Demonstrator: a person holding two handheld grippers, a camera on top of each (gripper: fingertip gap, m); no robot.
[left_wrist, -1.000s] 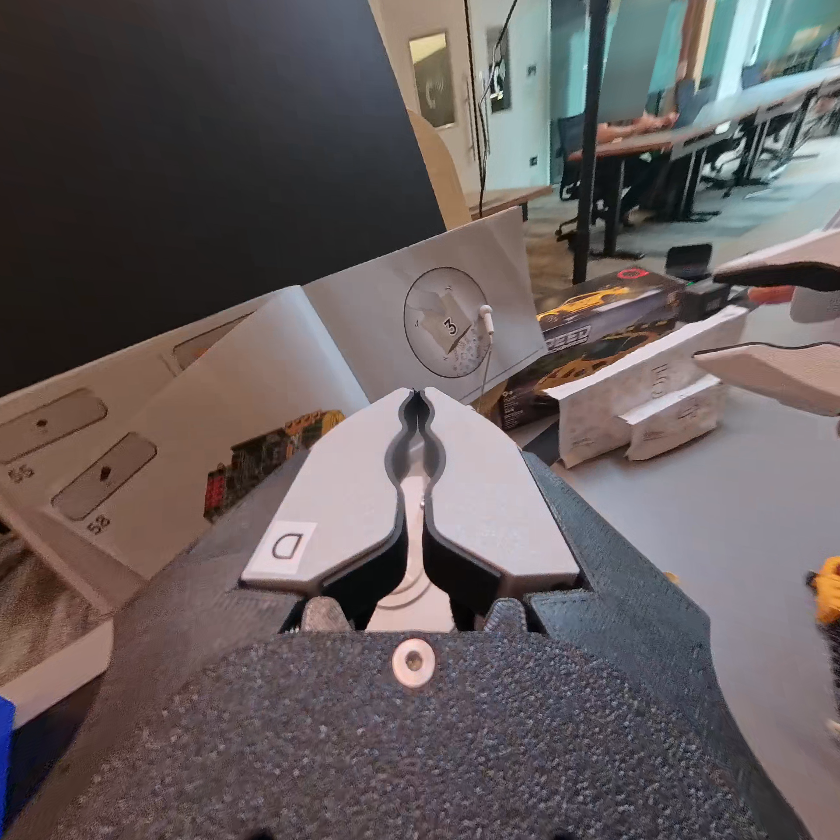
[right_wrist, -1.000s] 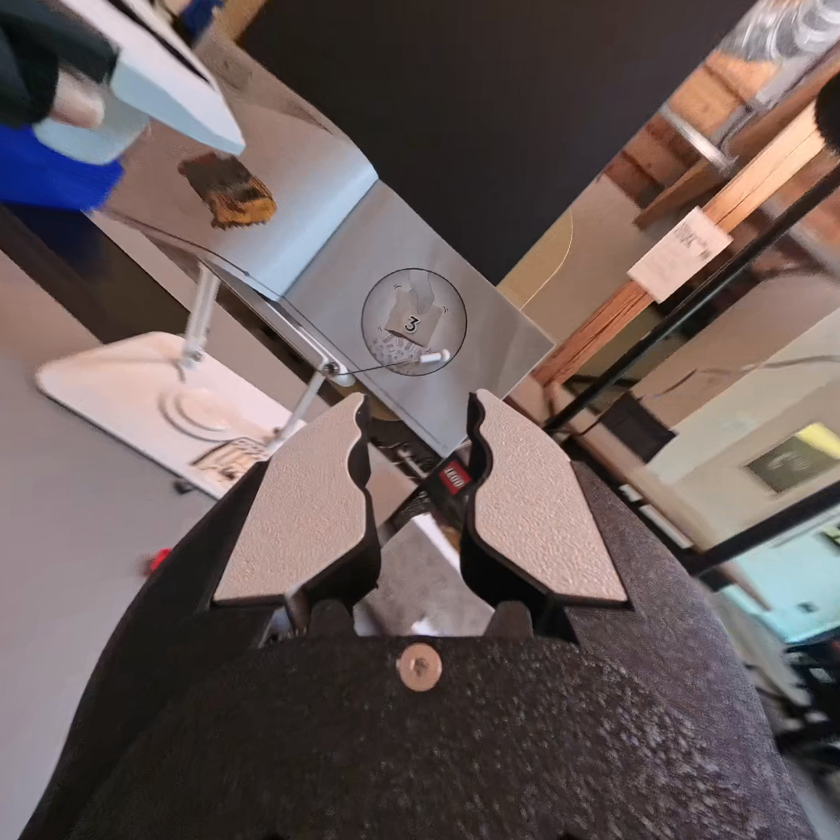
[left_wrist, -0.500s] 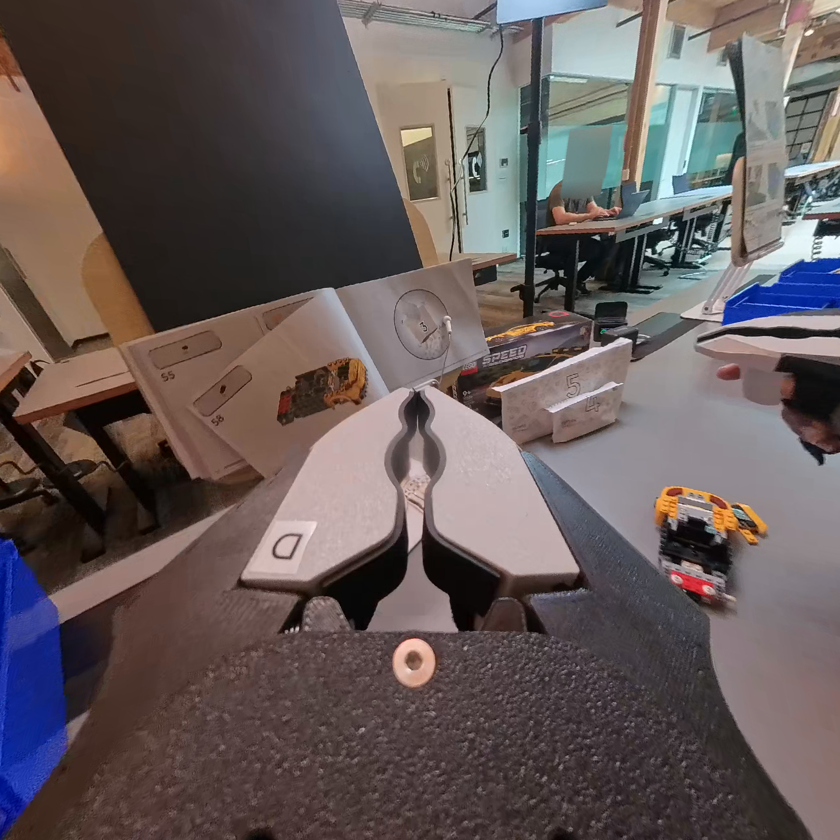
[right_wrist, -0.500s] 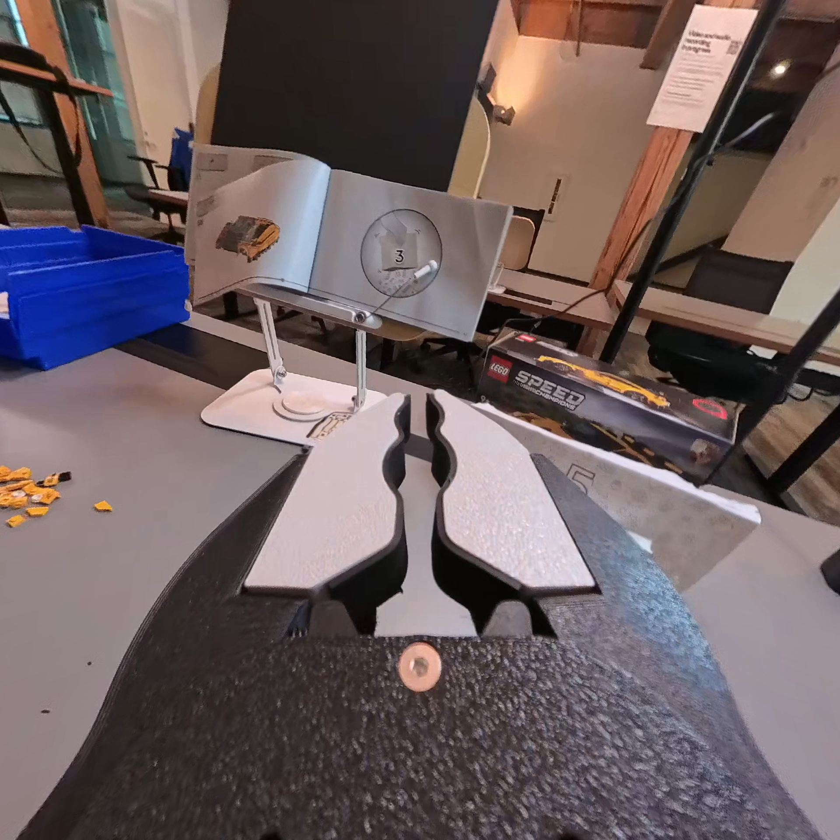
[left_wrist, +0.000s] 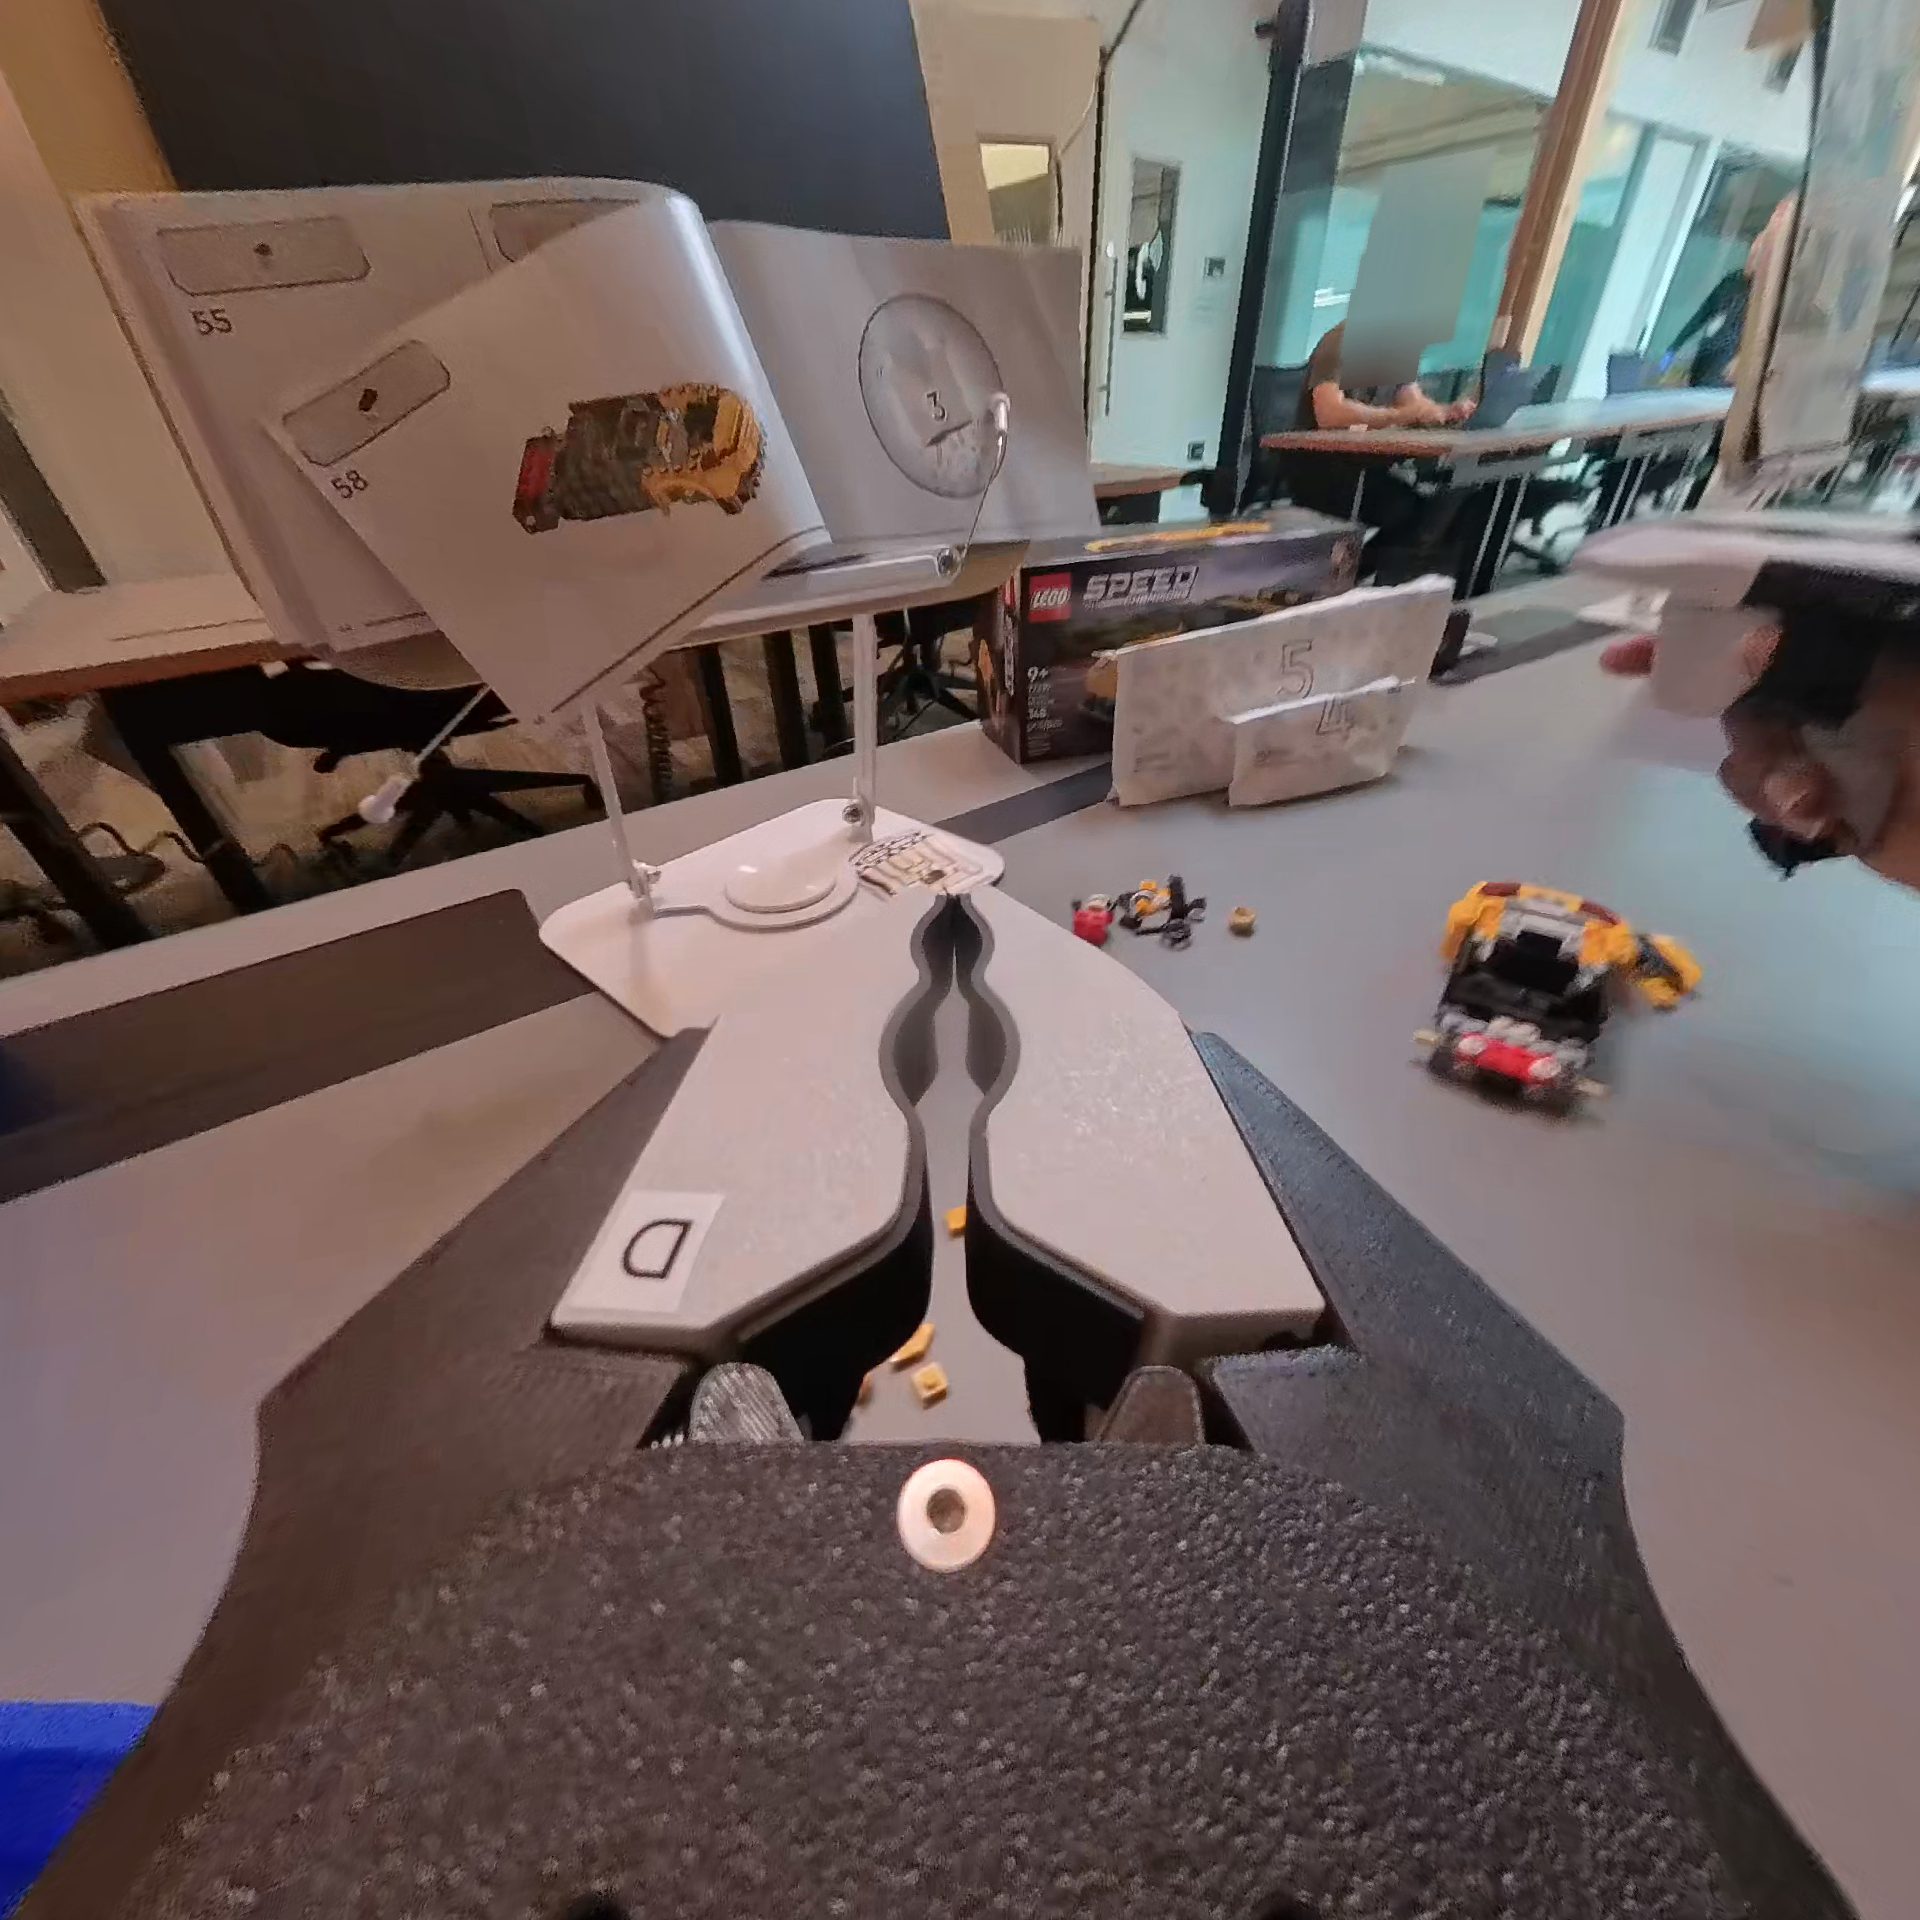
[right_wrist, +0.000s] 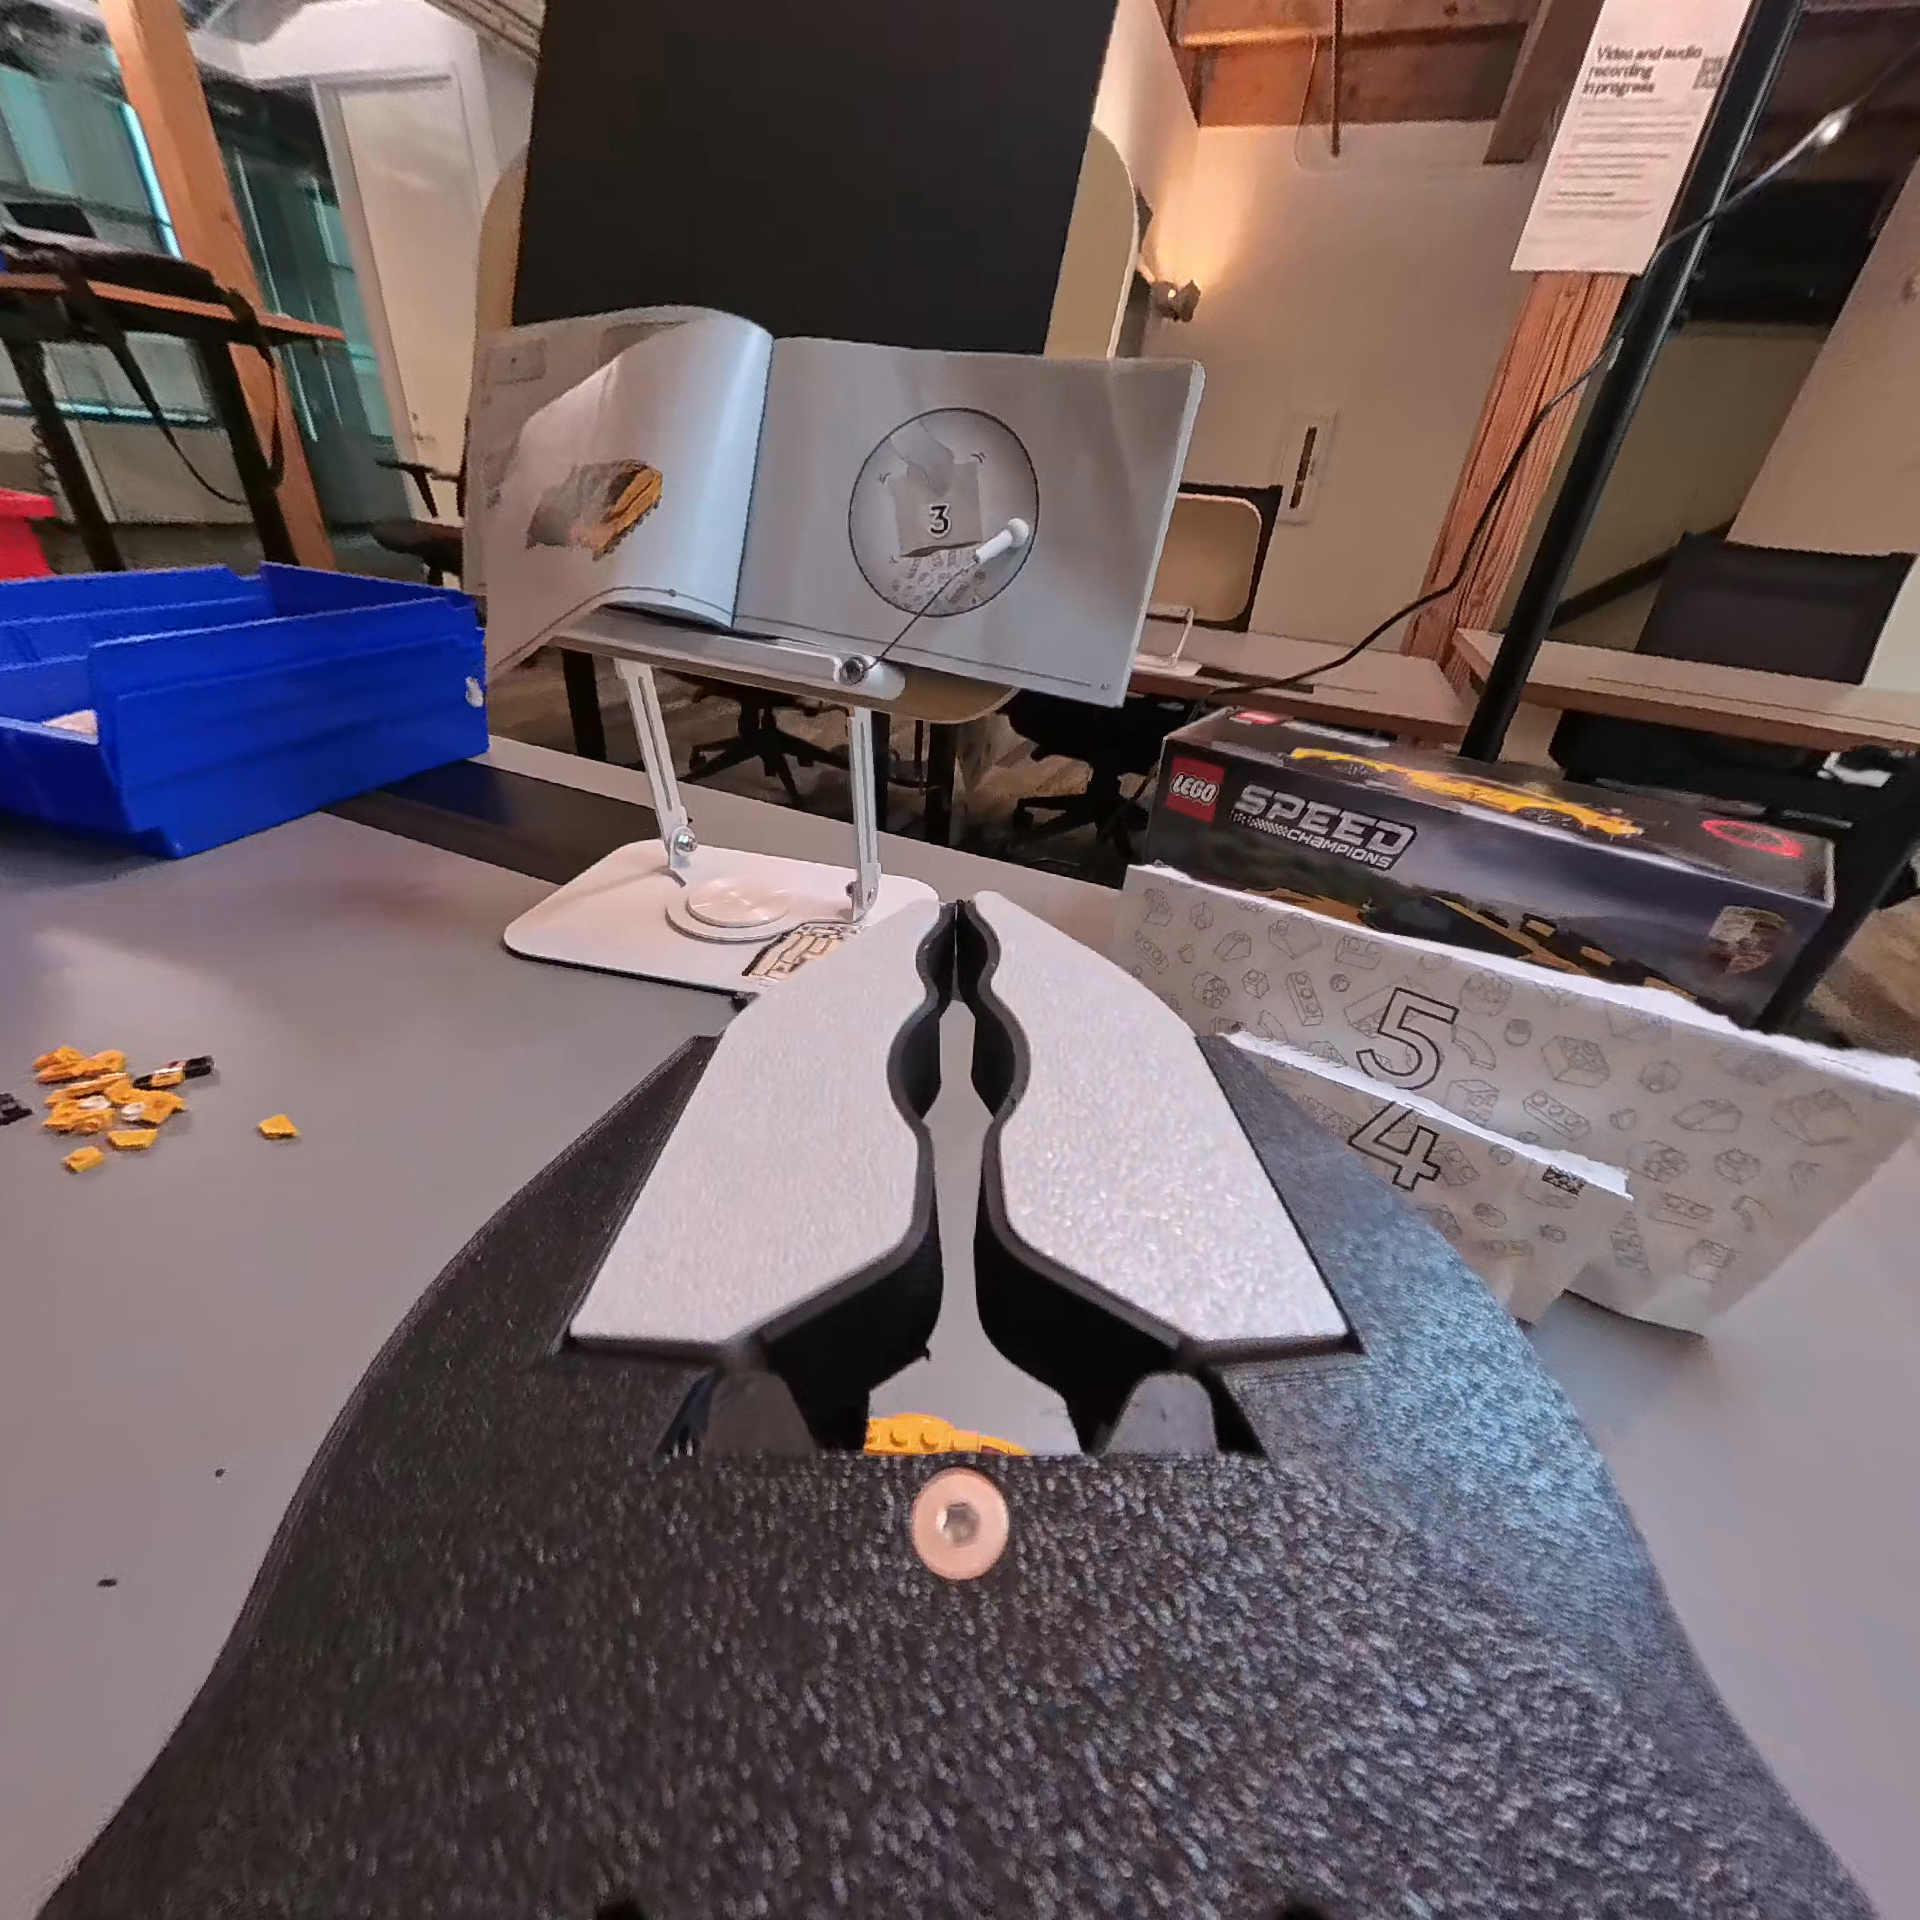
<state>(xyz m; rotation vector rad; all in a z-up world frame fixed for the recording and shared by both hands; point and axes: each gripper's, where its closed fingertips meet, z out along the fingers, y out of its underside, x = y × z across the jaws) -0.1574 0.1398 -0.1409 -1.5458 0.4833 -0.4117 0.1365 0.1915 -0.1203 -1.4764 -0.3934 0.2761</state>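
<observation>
Both wrist cameras sit low over the counter, each looking forward along its own gripper. Both frame the booklet stand at centre and the numbered paper bags right.

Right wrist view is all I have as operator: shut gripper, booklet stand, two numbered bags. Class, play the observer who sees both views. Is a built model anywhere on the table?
Observer: Yes. The left wrist view shows a yellow and black toy car on the grey table, right of the left gripper.
Operator: Any loose parts near it?
Observer: A small cluster of red, black and yellow pieces lies between the stand base and the car.
Operator: Is that left gripper open?
Observer: No, its tips meet with nothing between them.
</observation>
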